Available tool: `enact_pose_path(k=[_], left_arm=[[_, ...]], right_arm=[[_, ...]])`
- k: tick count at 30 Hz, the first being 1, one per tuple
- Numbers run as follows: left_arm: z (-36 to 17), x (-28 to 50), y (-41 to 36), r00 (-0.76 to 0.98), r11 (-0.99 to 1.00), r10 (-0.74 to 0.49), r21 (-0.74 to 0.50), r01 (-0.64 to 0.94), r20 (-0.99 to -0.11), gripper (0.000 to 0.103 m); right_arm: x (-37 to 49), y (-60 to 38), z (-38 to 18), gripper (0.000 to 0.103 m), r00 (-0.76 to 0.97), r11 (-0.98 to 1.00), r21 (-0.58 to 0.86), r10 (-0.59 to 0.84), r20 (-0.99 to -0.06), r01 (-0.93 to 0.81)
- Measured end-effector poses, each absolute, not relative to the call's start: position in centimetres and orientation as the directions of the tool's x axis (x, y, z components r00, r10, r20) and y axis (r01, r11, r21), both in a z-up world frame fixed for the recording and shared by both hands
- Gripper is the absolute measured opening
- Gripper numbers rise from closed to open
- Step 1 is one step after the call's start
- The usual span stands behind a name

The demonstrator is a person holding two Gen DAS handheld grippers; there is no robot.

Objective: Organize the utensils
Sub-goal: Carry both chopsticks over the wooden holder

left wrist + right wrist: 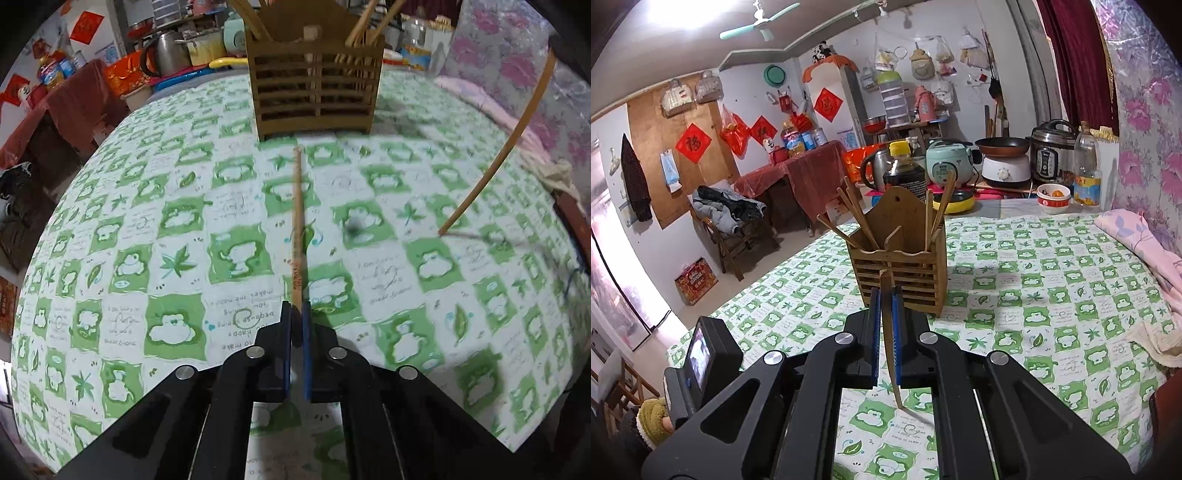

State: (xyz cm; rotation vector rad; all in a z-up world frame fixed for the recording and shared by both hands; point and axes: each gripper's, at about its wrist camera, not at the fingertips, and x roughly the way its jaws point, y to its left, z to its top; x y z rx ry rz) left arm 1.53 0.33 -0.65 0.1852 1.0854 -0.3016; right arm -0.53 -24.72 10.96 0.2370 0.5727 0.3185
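A slatted brown wooden utensil holder (899,266) with a tall arched back stood on the green-and-white checked cloth (177,229), loose tan chopsticks leaning out of both its compartments. In the left wrist view it sat at twelve o'clock, cropped at the top. Only the right wrist view showed its full back panel, and behind it the dark soy sauce bottle (904,171) and the mint rice cooker (948,162).

The left gripper (296,325) was closed on a pale bamboo chopstick with red printing (297,229). Its long axis ran from six to twelve o'clock, the far tip just short of the holder's base.

The right gripper (885,314) was clamped on a second plain bamboo chopstick (889,332), standing nearly upright, lower tip near the cloth. The left wrist view showed this stick at two o'clock as a long curved line, tip at the cloth.
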Motion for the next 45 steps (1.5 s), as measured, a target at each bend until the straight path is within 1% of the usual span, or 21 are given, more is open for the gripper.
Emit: enact_pose_path(k=[3, 12, 15, 23, 27, 32, 40, 45], left_arm=[[2.2, 0.9, -0.1, 0.489, 0.942, -0.166, 0.008, 0.334, -0.856, 0.006], [13.5, 0.9, -1.5, 0.674, 0.942, -0.213, 0.034, 0.334, -0.708, 0.006], [14.5, 1.9, -2.6, 0.685, 0.939, -0.226, 0.032, 0.342, -0.693, 0.006], [13.7, 3.3, -2.8, 0.670, 0.942, -0.249, -0.014, 0.336, -0.700, 0.006], [15.1, 5.0, -2.9, 0.672, 0.942, -0.261, -0.031, 0.334, -0.693, 0.006], [17.9, 7.1, -3.7, 0.704, 0.944, -0.264, -0.026, 0.329, -0.660, 0.006], [23.9, 10.3, -4.0, 0.787, 0.958, -0.249, -0.025, 0.285, -0.565, 0.006], [25.8, 11.5, -4.2, 0.827, 0.964, -0.241, -0.026, 0.265, -0.508, 0.006]], right_arm=[[-0.6, -24.8, 11.0, 0.007, 0.794, 0.923, 0.309, 0.360, -0.490, -0.228], [-0.6, -24.7, 11.0, 0.007, 0.791, 0.922, 0.310, 0.365, -0.491, -0.233], [-0.6, -24.7, 11.0, 0.007, 0.790, 0.919, 0.317, 0.369, -0.489, -0.233], [-0.5, -24.6, 11.0, 0.007, 0.791, 0.919, 0.319, 0.369, -0.488, -0.232], [0.4, -24.4, 11.8, 0.007, 0.796, 0.921, 0.312, 0.365, -0.483, -0.233], [1.4, -23.7, 14.8, 0.007, 0.826, 0.927, 0.281, 0.353, -0.440, -0.247], [3.5, -23.1, 20.1, 0.007, 0.882, 0.934, 0.249, 0.330, -0.336, -0.255], [5.3, -23.2, 21.4, 0.007, 0.908, 0.936, 0.258, 0.309, -0.283, -0.238]])
